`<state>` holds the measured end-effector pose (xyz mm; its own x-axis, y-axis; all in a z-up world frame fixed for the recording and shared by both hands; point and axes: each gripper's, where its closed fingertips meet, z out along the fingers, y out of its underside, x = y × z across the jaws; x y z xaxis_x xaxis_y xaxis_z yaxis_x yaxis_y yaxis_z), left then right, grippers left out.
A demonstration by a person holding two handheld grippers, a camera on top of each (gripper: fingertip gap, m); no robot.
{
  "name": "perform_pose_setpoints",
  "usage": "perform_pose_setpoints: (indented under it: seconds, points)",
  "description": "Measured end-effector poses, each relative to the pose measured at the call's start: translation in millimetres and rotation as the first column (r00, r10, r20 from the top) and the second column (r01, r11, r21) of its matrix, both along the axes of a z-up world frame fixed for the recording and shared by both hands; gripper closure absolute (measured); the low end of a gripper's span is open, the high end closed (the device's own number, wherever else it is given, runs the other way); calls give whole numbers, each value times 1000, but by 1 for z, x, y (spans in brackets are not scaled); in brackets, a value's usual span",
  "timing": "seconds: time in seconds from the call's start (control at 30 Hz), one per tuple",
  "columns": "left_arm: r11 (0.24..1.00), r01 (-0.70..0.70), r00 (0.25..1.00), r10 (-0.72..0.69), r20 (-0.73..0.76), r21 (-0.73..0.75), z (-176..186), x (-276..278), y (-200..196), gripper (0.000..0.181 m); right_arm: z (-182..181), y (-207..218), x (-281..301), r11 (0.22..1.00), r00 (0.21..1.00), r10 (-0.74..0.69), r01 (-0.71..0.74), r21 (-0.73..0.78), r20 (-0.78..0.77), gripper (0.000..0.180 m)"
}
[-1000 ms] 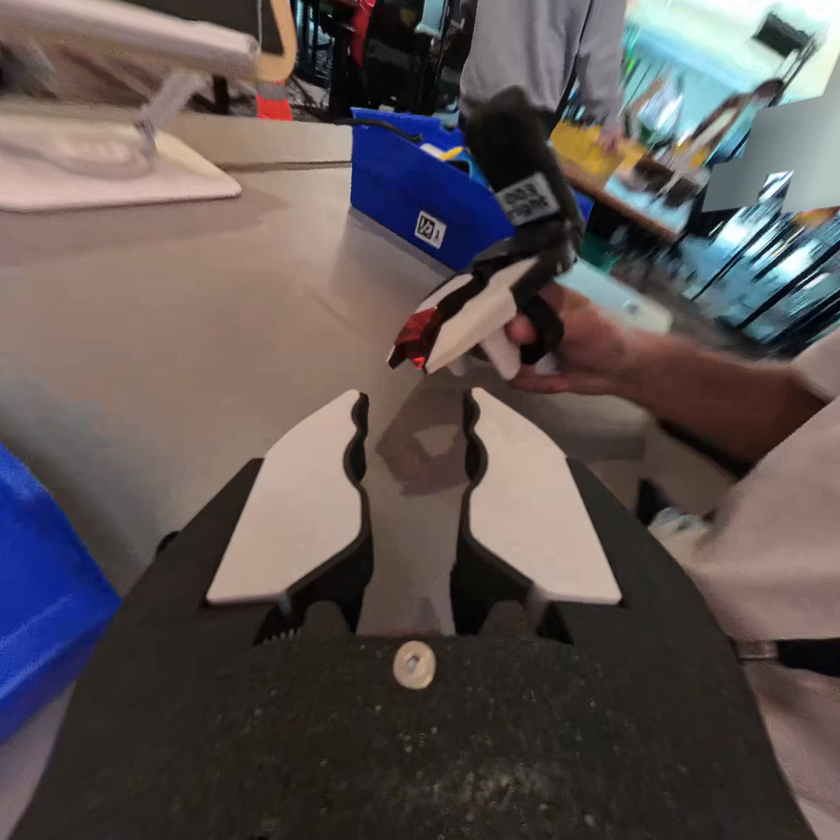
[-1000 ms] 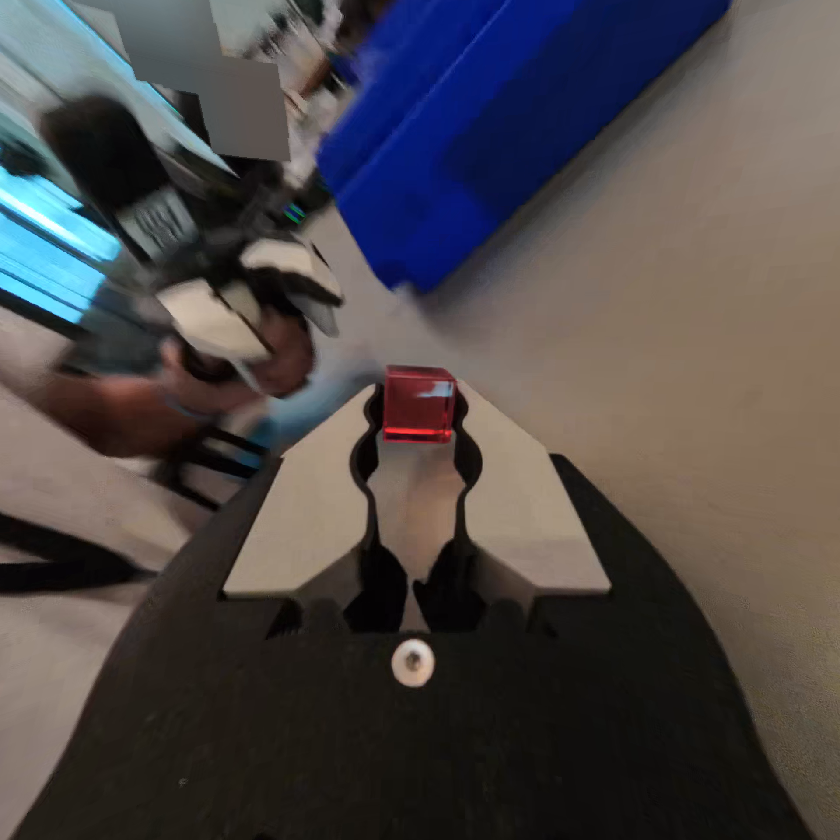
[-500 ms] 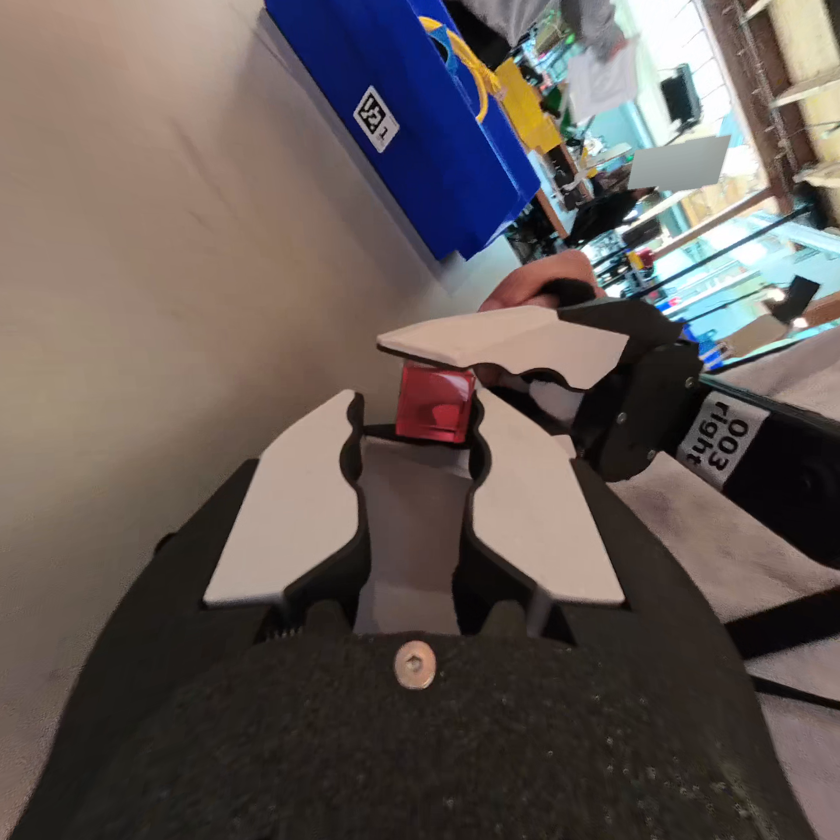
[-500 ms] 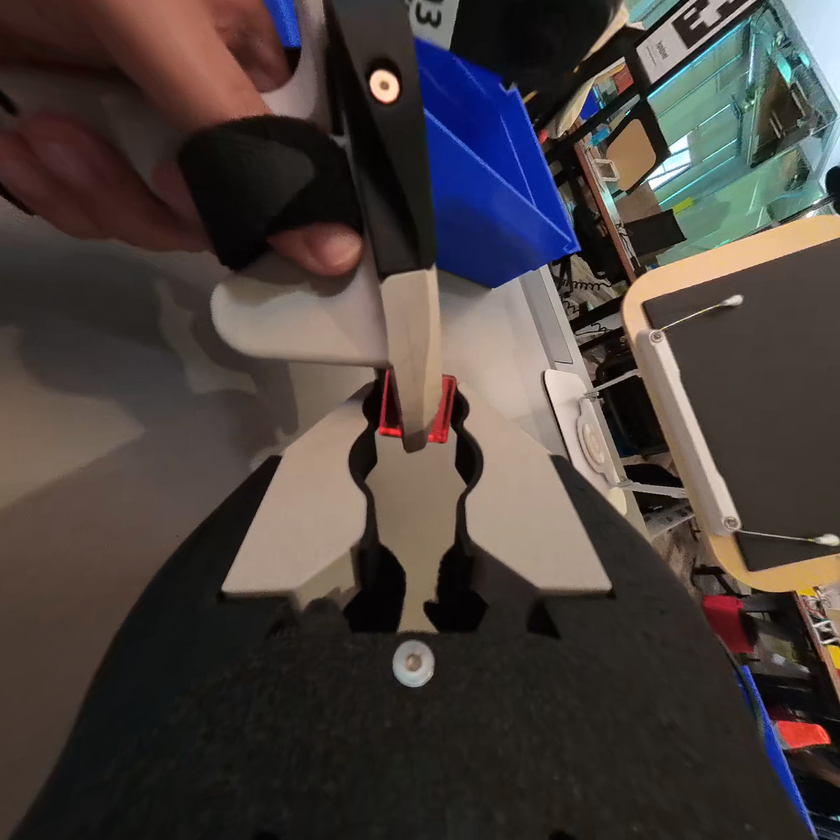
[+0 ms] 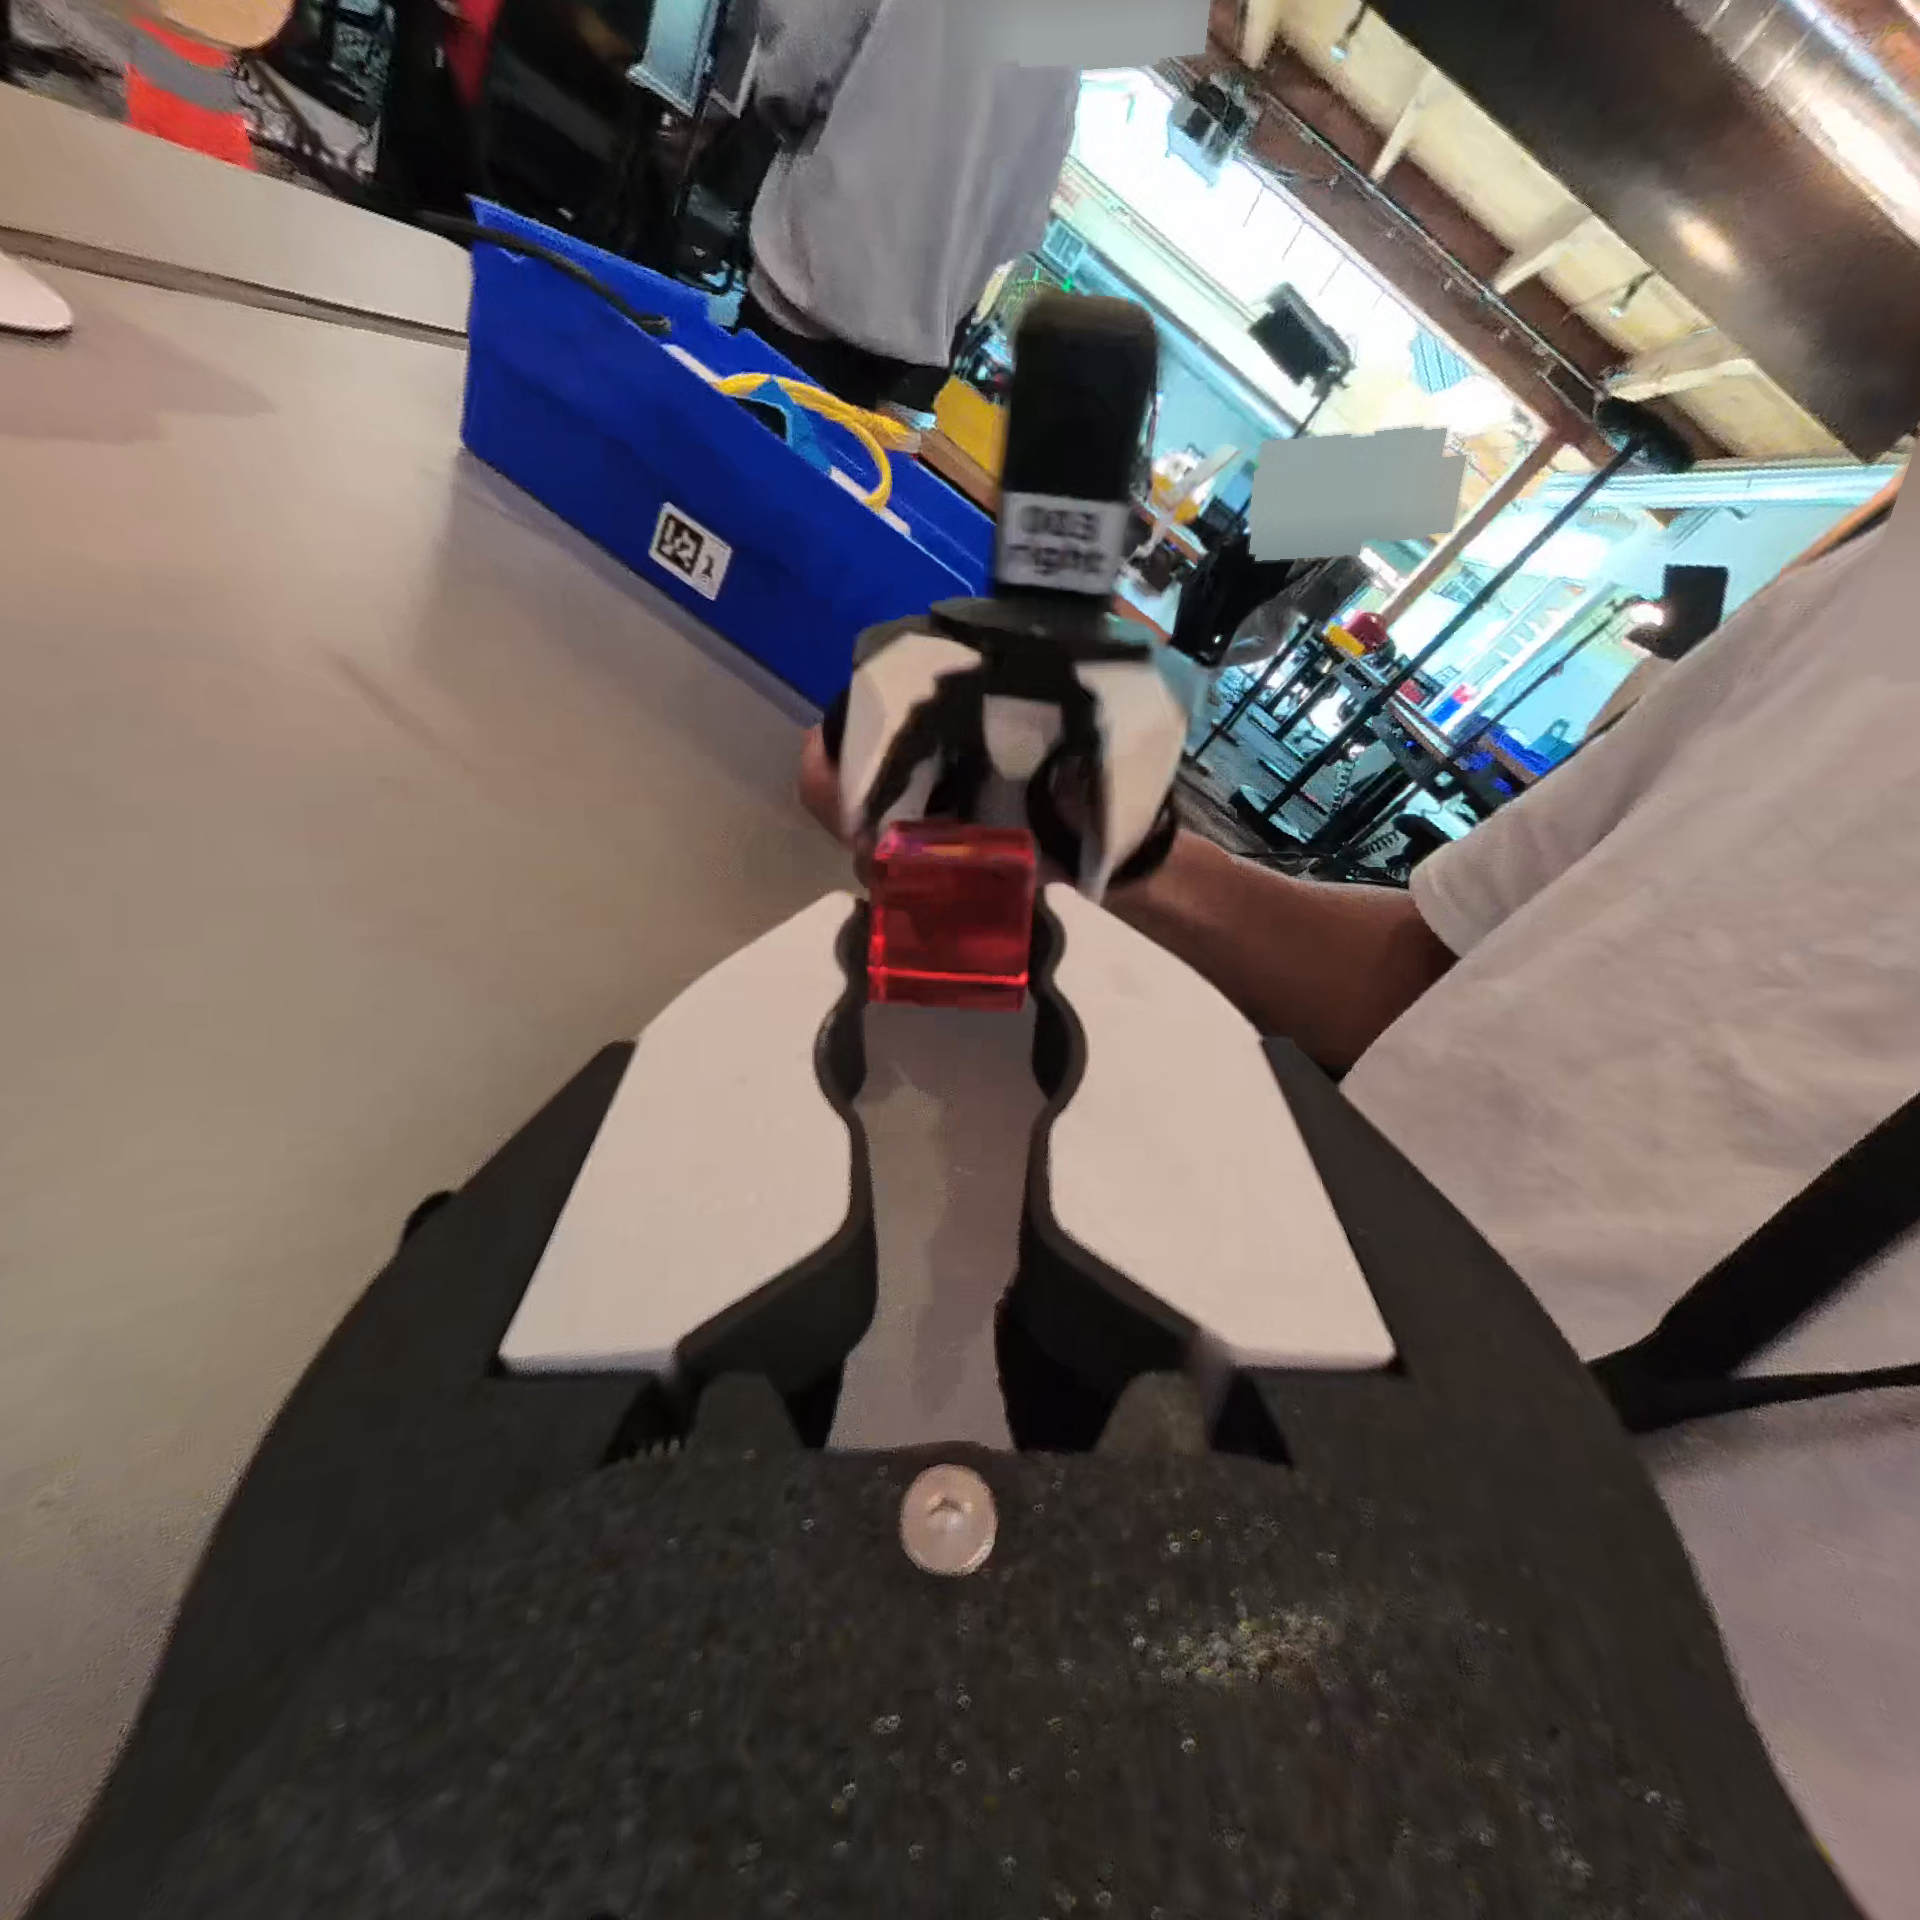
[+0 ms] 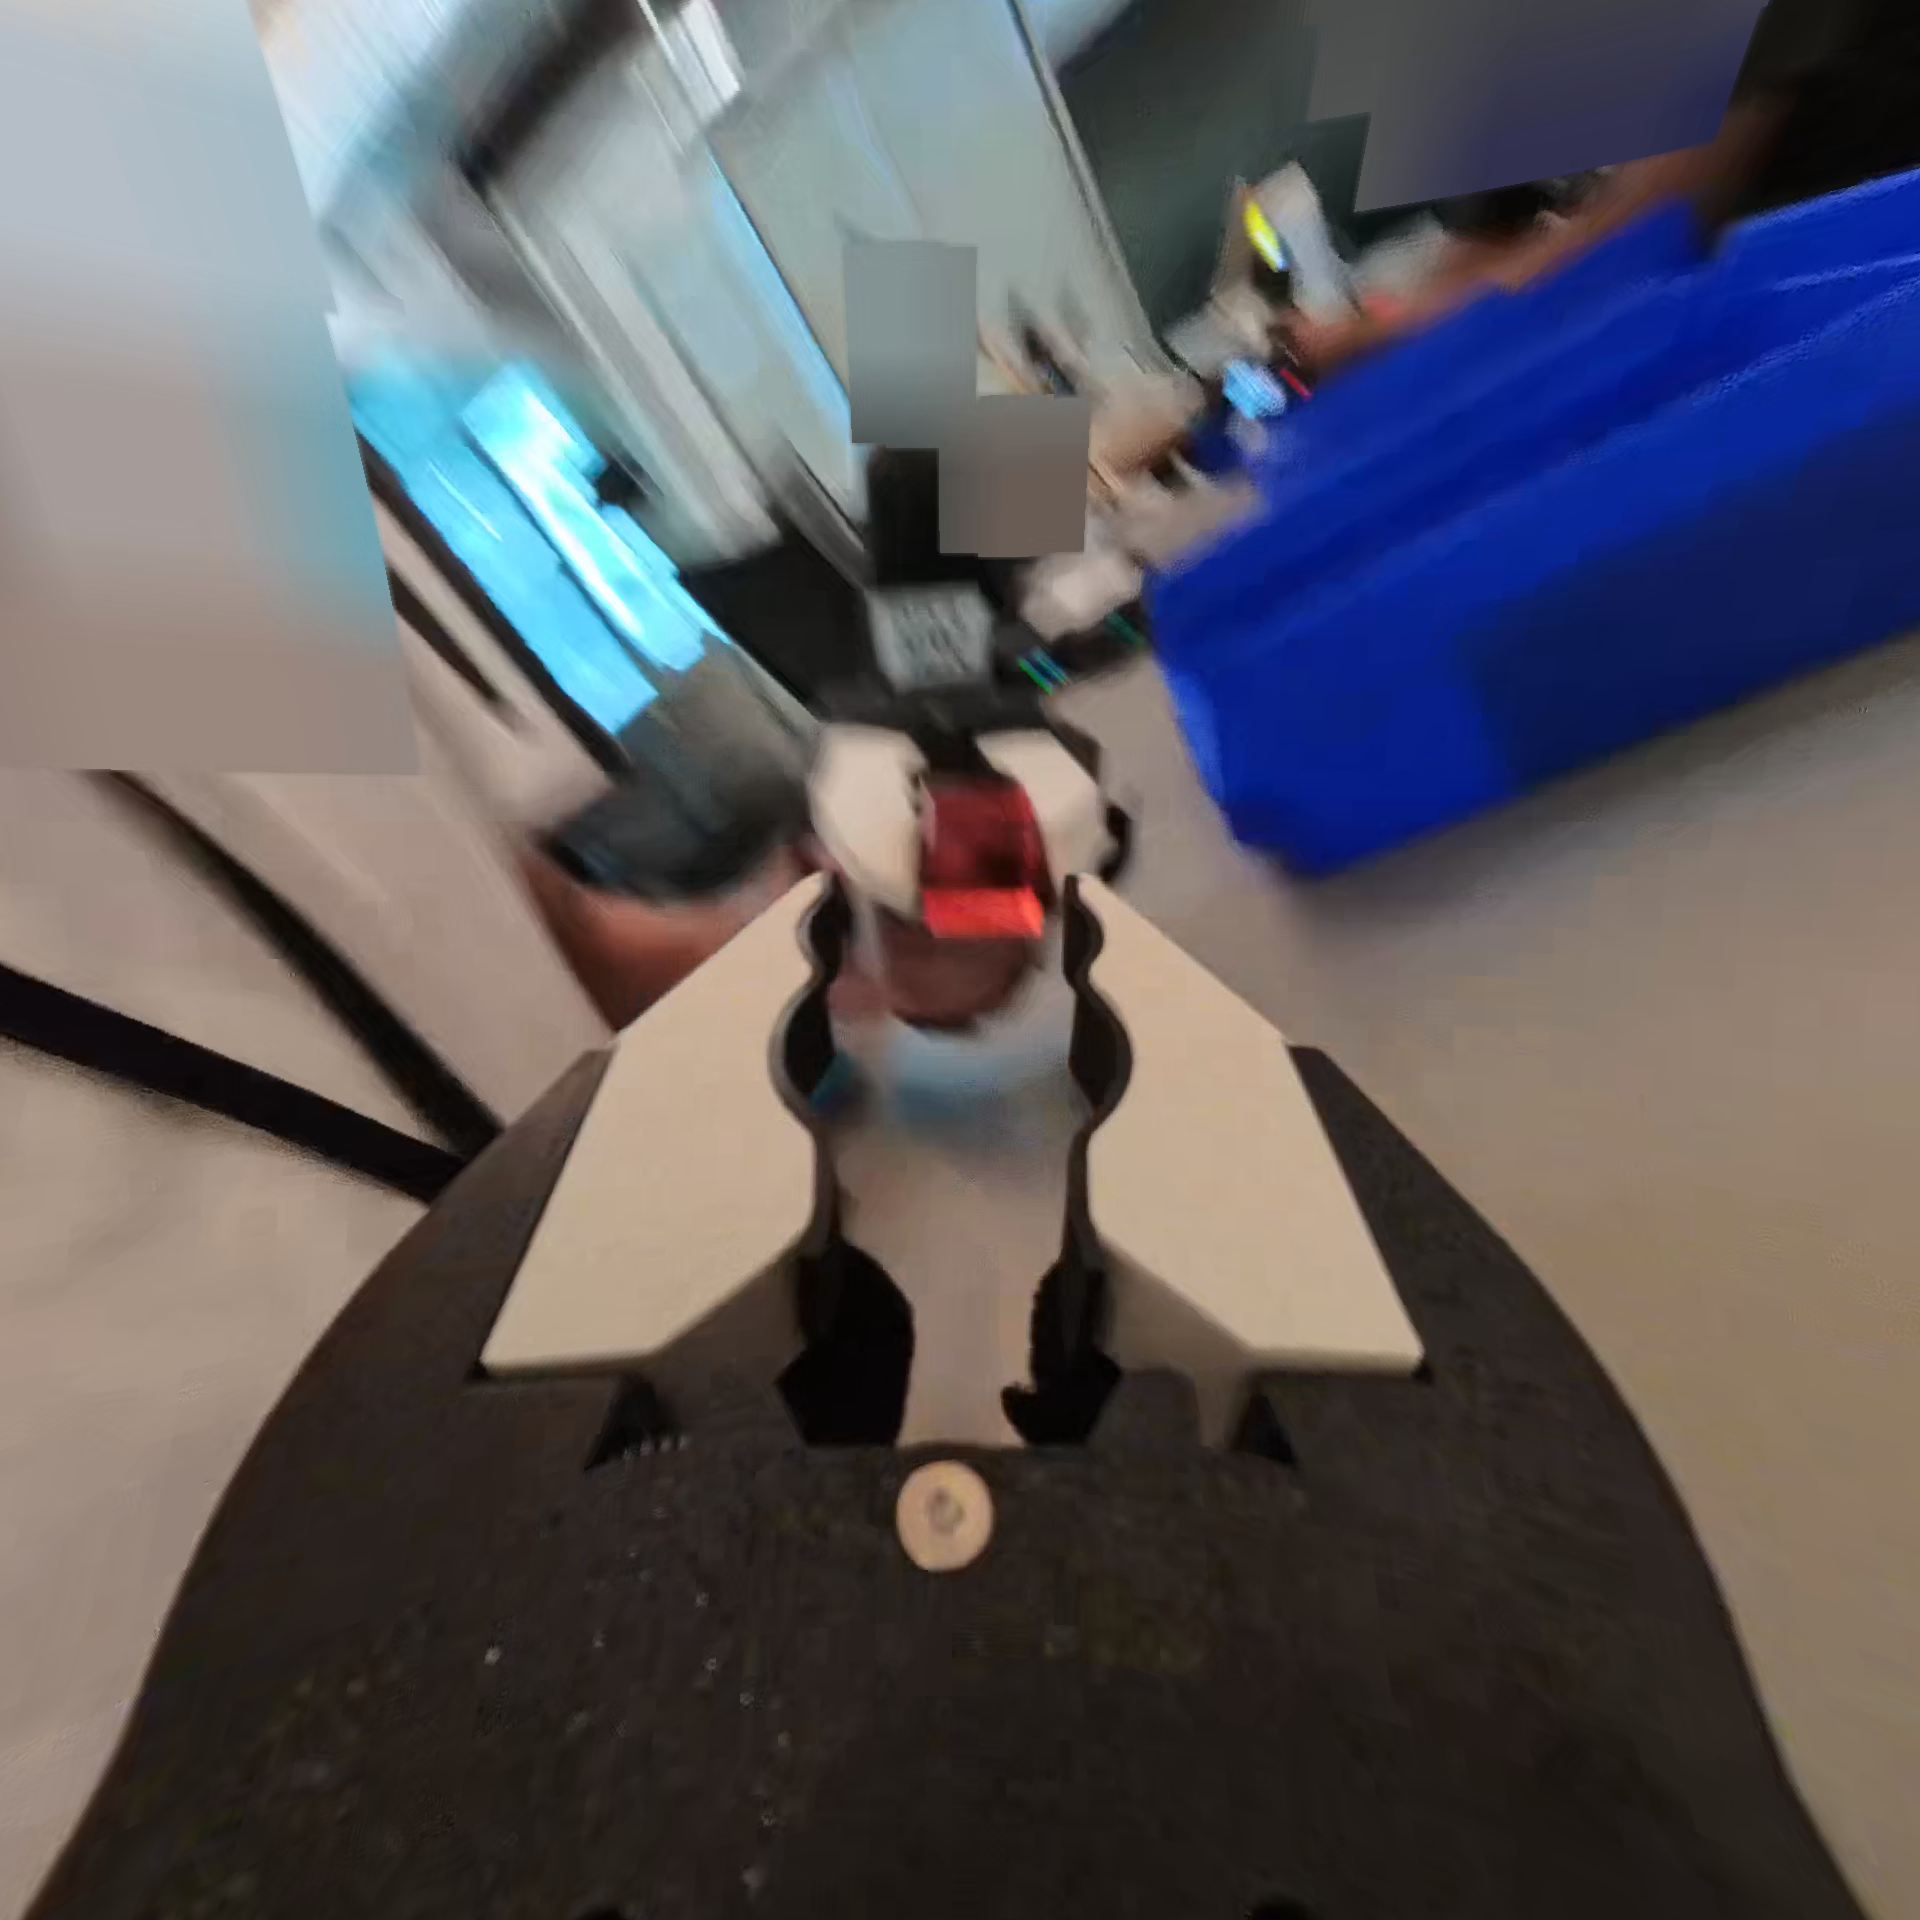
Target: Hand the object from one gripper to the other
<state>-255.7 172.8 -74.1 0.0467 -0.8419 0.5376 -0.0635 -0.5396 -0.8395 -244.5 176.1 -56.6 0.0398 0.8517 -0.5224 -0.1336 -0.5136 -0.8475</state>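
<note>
1. Red cube (image 5: pixel 951 940) sits clamped at the very tips of the left gripper (image 5: pixel 948 935), held above the grey table (image 5: pixel 312 831); roughly equal-sided, it shows no long axis.
2. Straight ahead of it, the right gripper (image 5: pixel 1013 800) faces back, fingers spread and empty, clear of the cube.
3. From the right wrist view, the cube (image 6: pixel 977 868) lies dead ahead of that parted gripper (image 6: pixel 945 904), just beyond its tips.
4. Farther right stands a blue bin (image 6: pixel 1558 540), well apart.
5. The handover looks complete; the left side alone grips.
</note>
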Motion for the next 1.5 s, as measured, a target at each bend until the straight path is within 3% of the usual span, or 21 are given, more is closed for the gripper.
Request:
perform_pose_setpoints:
  seconds: [0.07,0.2,0.57,0.7,0.77,0.83,0.93,1.0,1.07,1.13,1.23,1.3,1.37,1.5]
  points:
    - [999,33,999,-33,-9,30,0,2,-7,153,28,3,14,986,965,44,-83,-143,-258,147]
    - [998,41,999,-39,-33,48,-2,7,-18,153,3,-6,-5,996,997,46,-50,-68,-59,145]
    - [999,-1,1000,2,-19,45,-2,10,-20,153,-7,-12,-18,999,998,43,-42,-24,45,156]
    - [995,-102,994,102,-43,2,-11,0,1,124,-14,6,-5,994,986,-97,88,64,138,156]
    - [979,-159,980,172,-101,124,-15,-8,12,114,-17,13,-1,995,989,-87,93,-46,121,156]
    - [927,-142,952,223,-208,347,-24,-13,16,107,-26,18,-2,966,997,-40,56,-251,69,156]
    - [818,-34,908,265,-324,574,-36,-11,11,104,-40,16,-12,842,998,53,-68,-535,-43,156]
    - [774,12,921,238,-309,633,-33,-6,0,105,-43,2,-21,723,978,161,-210,-658,-136,156]
    - [778,66,947,148,-284,625,-27,-2,-16,115,-37,-13,-24,627,935,268,-352,-694,-232,155]
    - [799,108,962,65,-263,592,-23,-1,-28,127,-42,-28,-26,582,906,367,-400,-708,-210,156]
    - [793,164,968,-14,-252,587,-20,1,-42,144,-44,-33,-25,540,888,396,-430,-724,-233,156]
    - [785,178,962,-13,-272,593,-22,2,-43,155,-46,-33,-24,541,889,397,-428,-724,-229,155]
    - [781,173,960,2,-280,600,-24,1,-40,155,-47,-29,-24,570,899,383,-412,-711,-214,155]
    - [816,56,956,122,-266,575,-22,-9,-13,155,-37,1,-12,695,945,243,-326,-641,-217,142]
